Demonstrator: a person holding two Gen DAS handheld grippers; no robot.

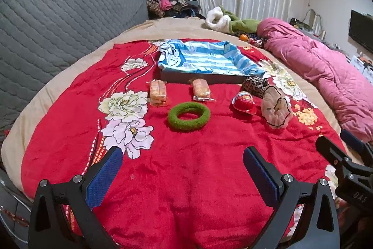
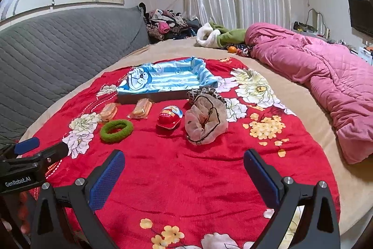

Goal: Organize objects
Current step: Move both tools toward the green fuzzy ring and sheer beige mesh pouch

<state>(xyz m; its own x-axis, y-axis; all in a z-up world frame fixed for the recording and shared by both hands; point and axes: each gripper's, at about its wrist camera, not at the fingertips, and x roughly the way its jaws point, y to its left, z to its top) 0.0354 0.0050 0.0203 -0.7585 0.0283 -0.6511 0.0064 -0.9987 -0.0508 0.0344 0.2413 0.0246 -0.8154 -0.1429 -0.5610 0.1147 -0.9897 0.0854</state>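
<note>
Items for sorting lie on a red floral blanket (image 1: 186, 179) spread over the bed. At the far side I see a shallow dark tray (image 1: 200, 79) lined with a blue-and-white striped cartoon cloth (image 1: 205, 60). Just near of the tray, two wrapped snack cakes sit apart: one at the left (image 1: 158, 93), one to its right (image 1: 201, 90), both orange-tan in clear film. Near of them lies a fuzzy green ring (image 1: 188, 116), flat on the blanket. To the right sits a red egg-shaped capsule (image 1: 243, 102) with a printed label. Beside it, further right, lies a sheer beige scrunchie (image 1: 276, 106) with dark edging; a leopard-print scrunchie (image 1: 254, 84) touches its far side, next to the tray's right corner.

I hold the left gripper (image 1: 183, 169) with both blue-padded fingers (image 1: 105, 176) spread wide, nothing between them, over bare blanket near of the ring. The right gripper (image 2: 183, 170) is likewise spread wide and empty, near of the beige scrunchie. A pink quilt (image 2: 326, 76) lies at the far right.
</note>
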